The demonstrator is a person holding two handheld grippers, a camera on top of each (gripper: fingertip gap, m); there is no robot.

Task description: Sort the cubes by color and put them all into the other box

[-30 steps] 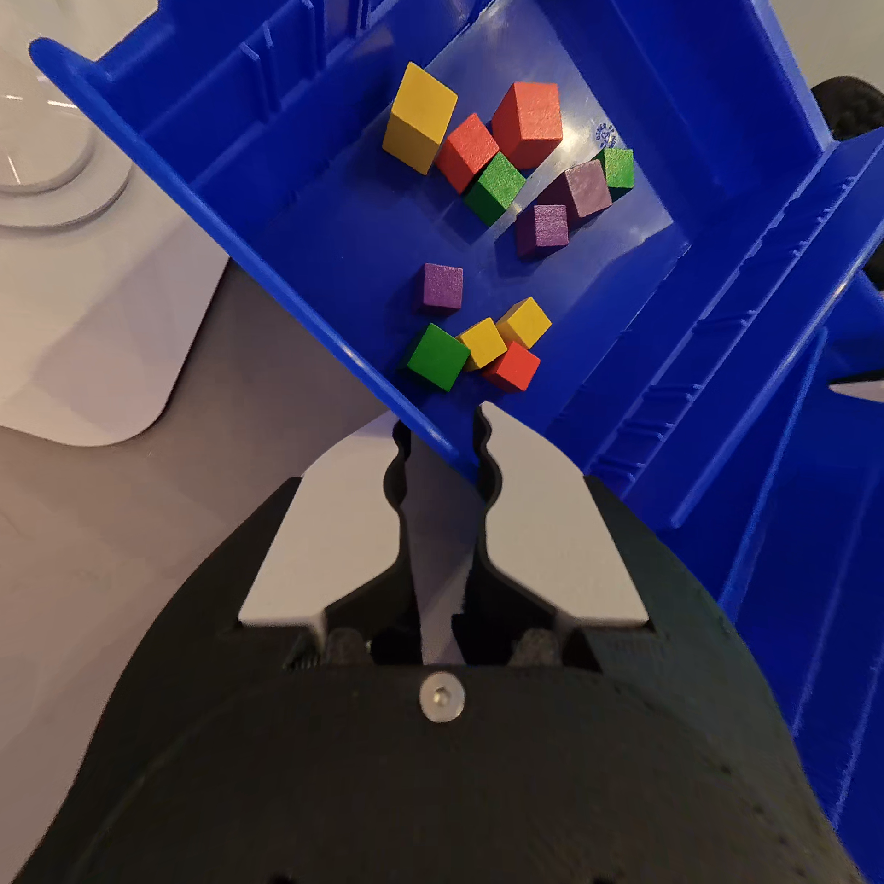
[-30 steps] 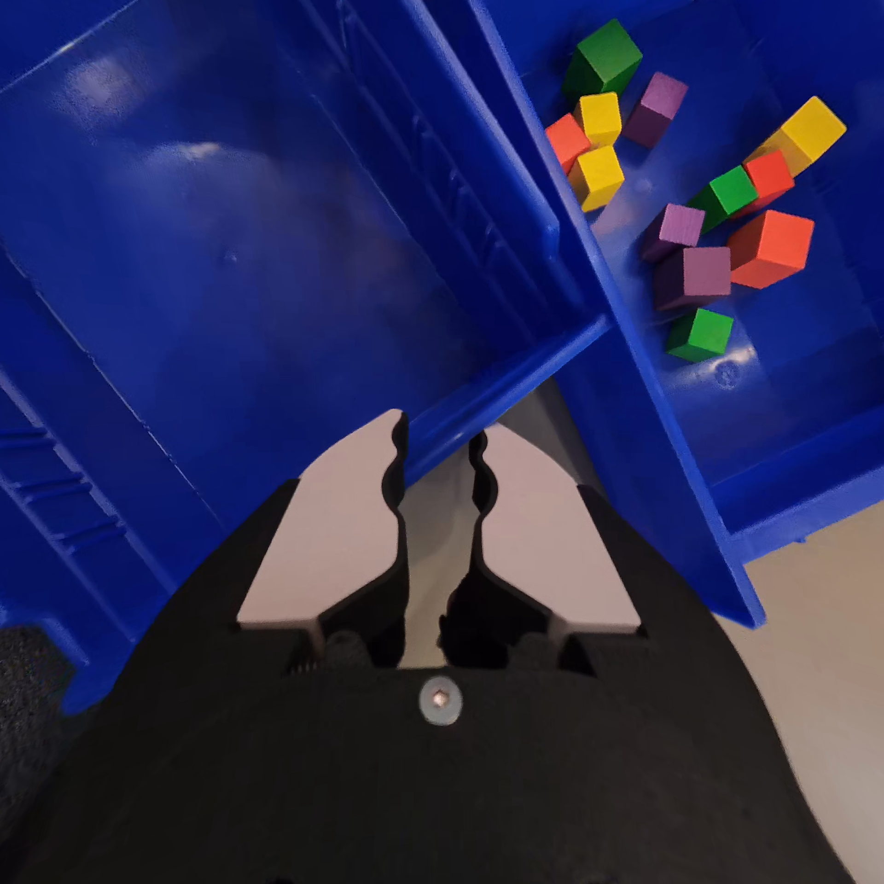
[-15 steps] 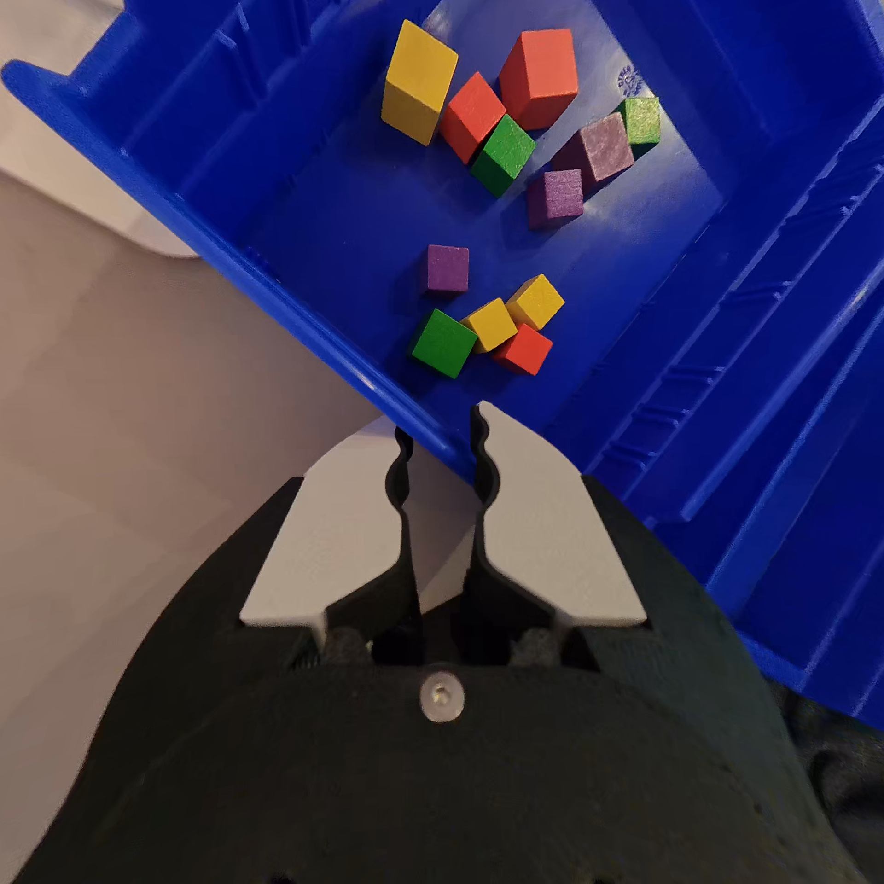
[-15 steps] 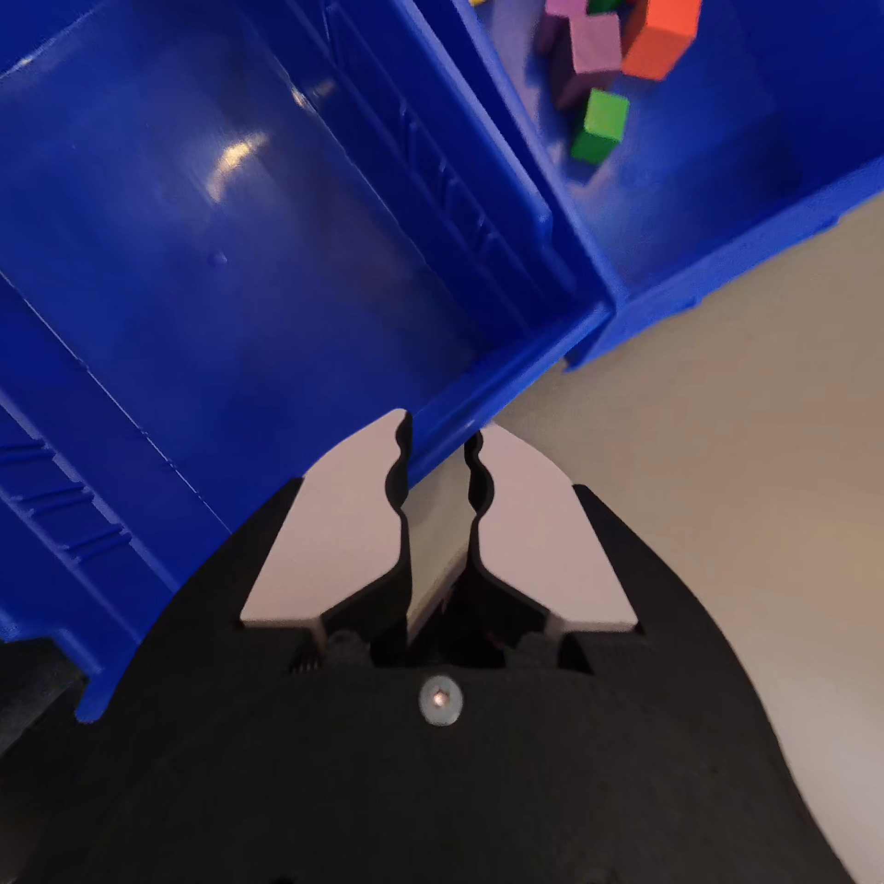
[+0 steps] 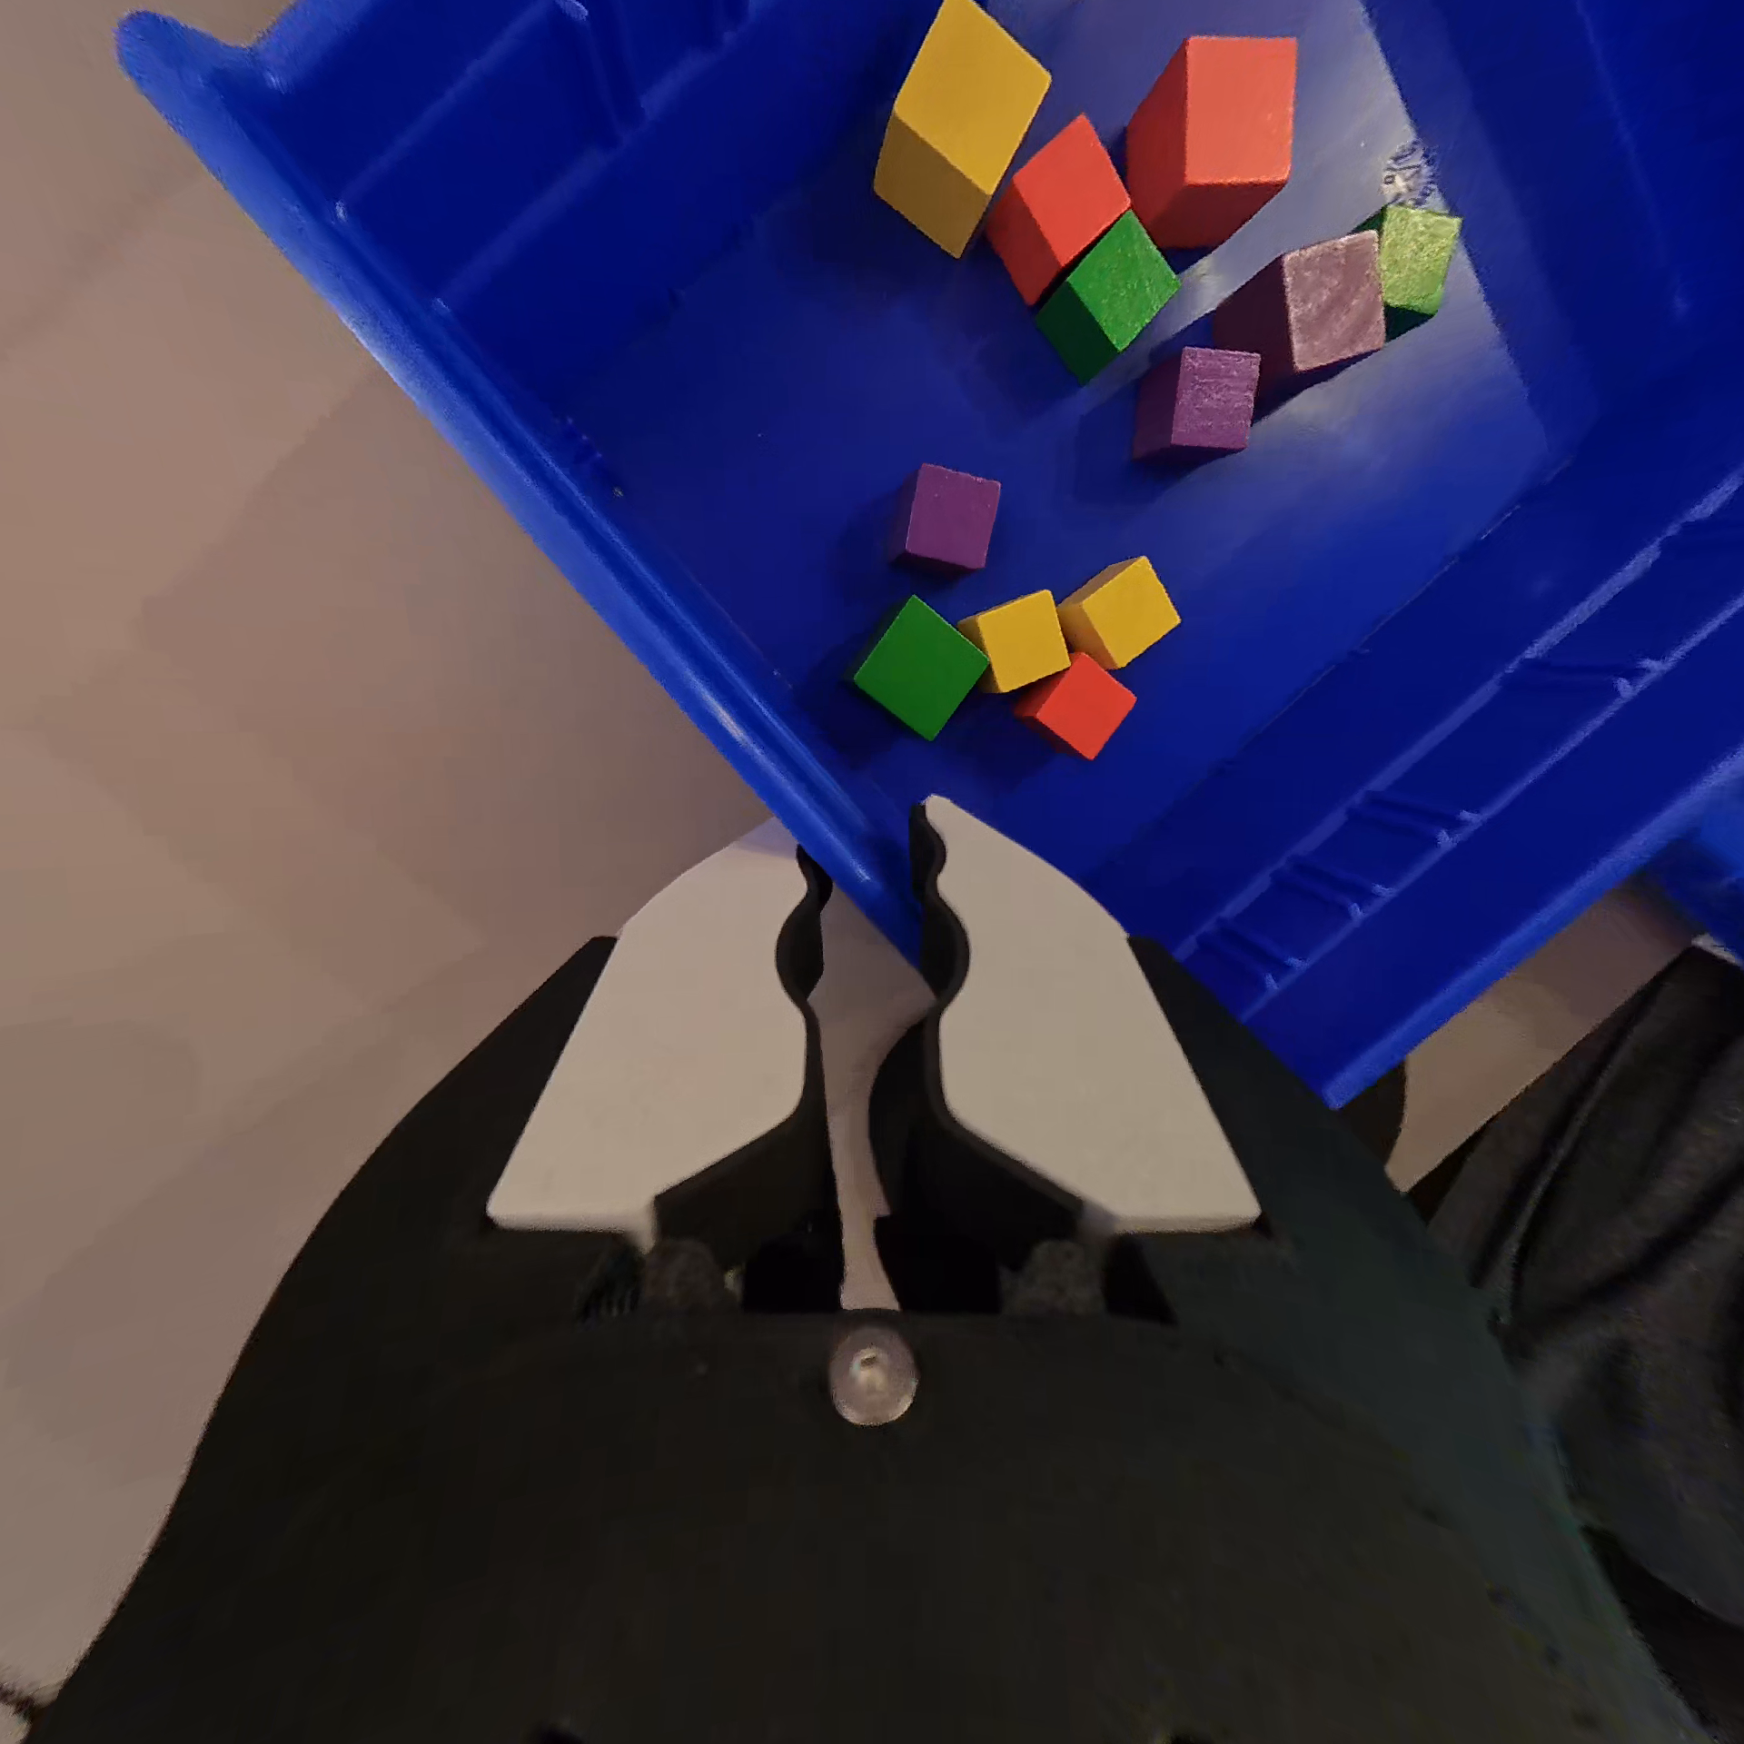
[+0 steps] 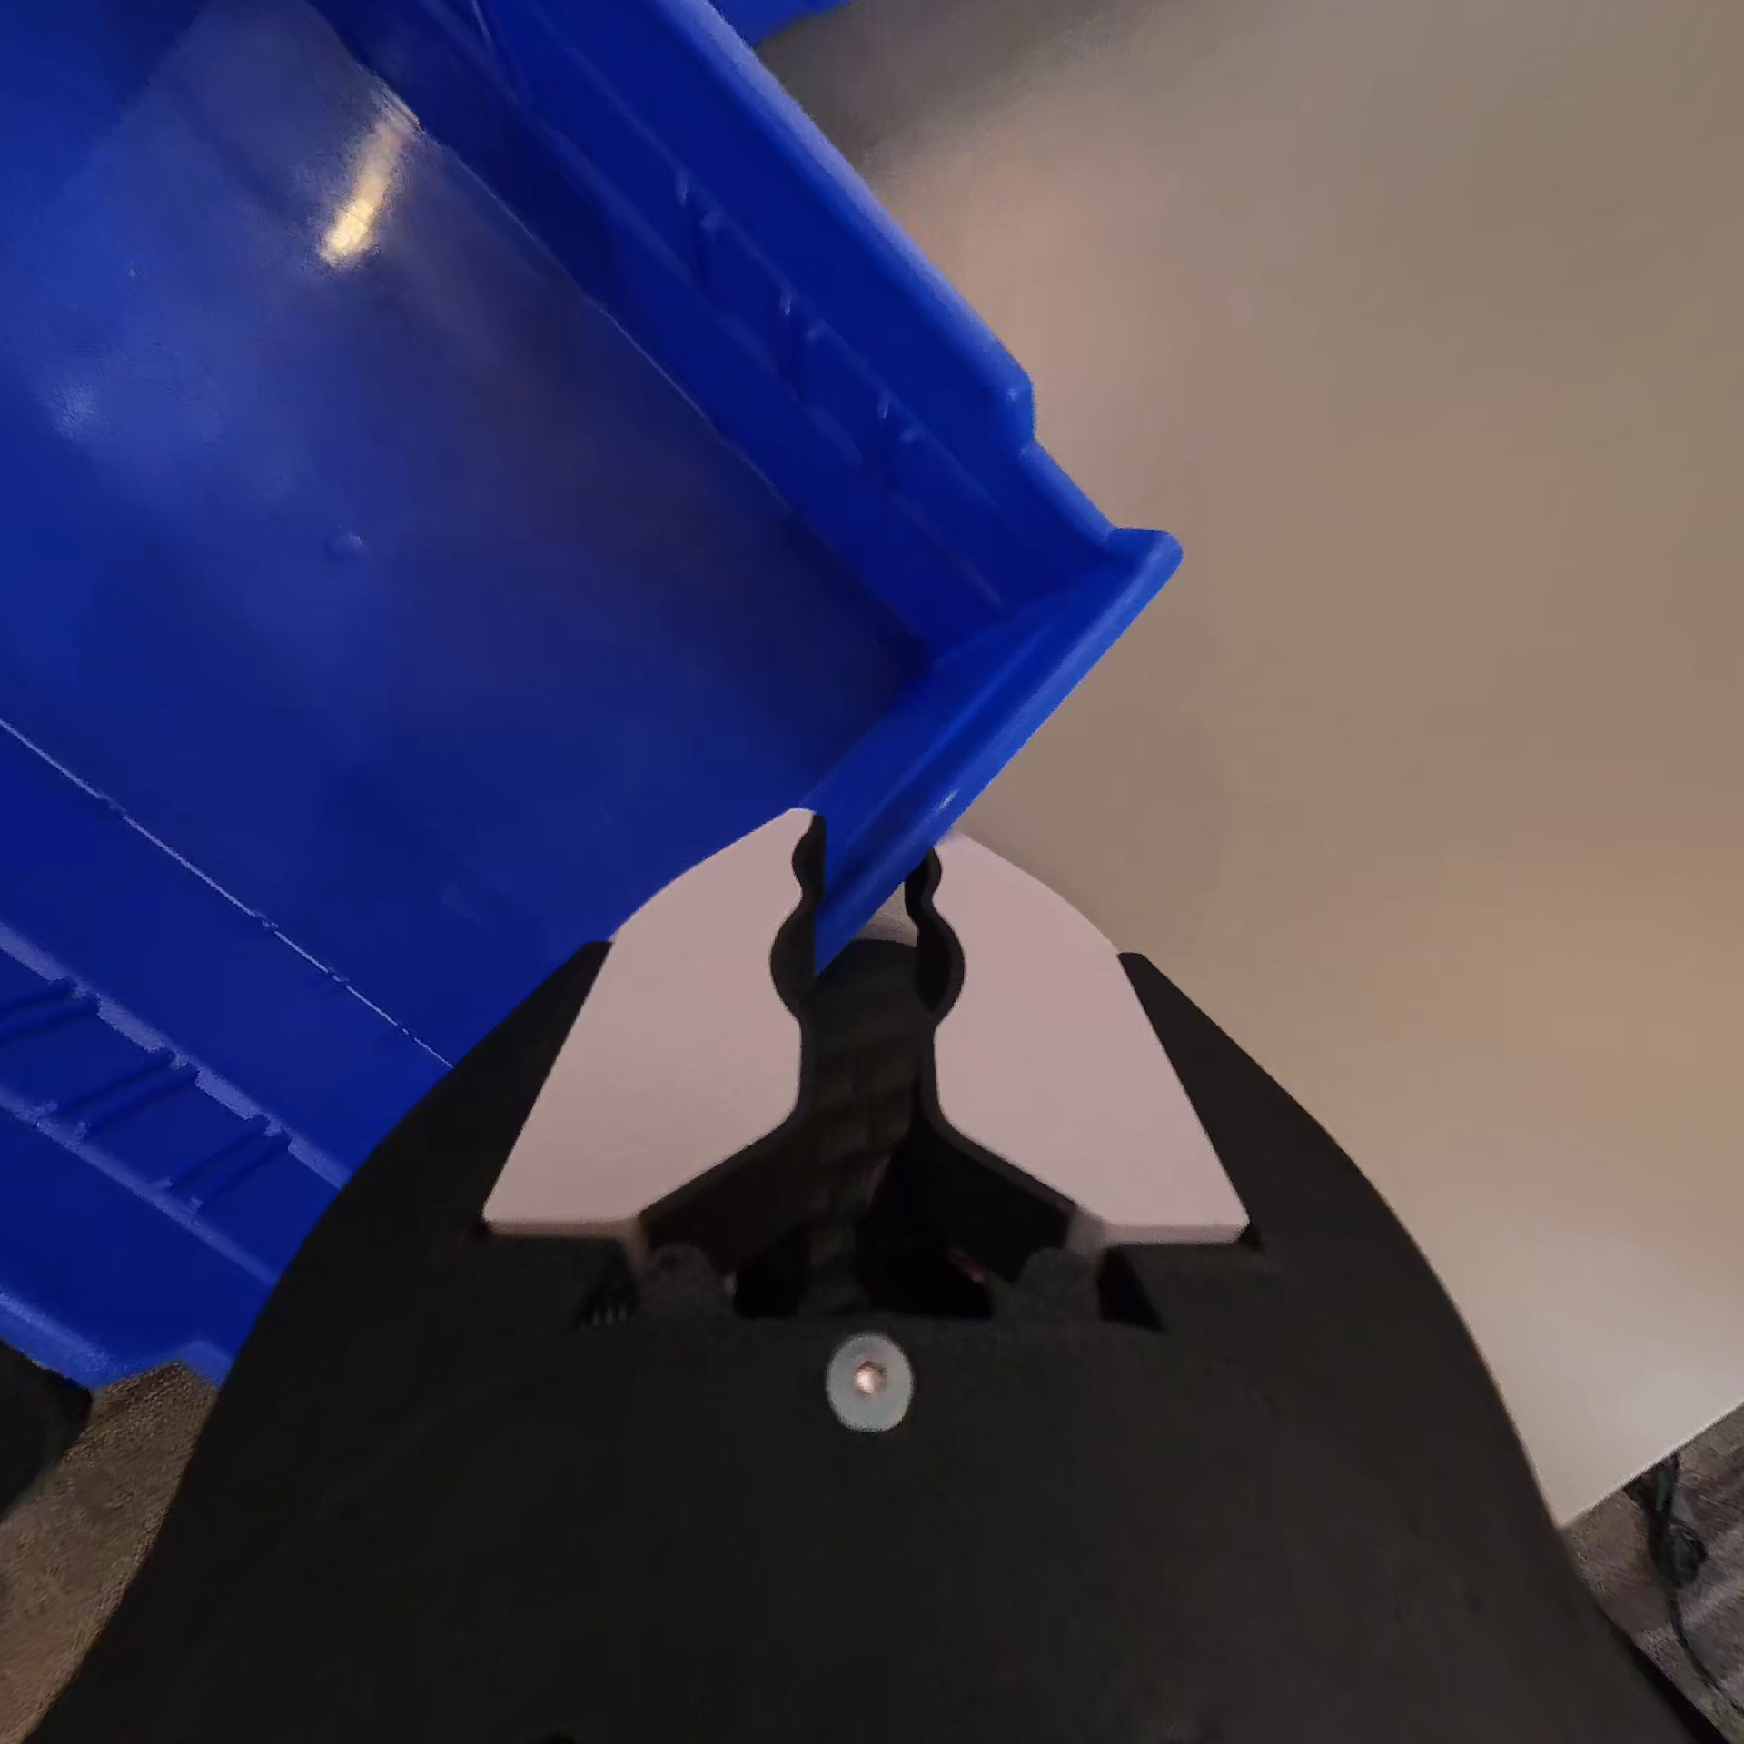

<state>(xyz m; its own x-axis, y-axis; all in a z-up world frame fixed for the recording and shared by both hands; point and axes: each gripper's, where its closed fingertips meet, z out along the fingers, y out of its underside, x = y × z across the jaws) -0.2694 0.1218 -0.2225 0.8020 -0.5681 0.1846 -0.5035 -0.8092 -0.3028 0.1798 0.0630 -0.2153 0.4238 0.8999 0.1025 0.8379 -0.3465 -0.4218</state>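
With the left tool (image 5: 868, 854) clenched on the cube bin's rim (image 5: 661, 651) and the right tool (image 6: 873, 863) clenched on the empty bin's rim (image 6: 981, 717), we find all cubes (image 5: 1019, 642) unsorted, none transferred.

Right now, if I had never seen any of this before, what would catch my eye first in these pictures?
Probably the bright wooden cubes, yellow, red, green and purple, scattered over the floor of a blue plastic box in the left wrist view. Next, each hand-held gripper pinches a blue rim: the left on that box, the right on a second blue box with no cubes in view.
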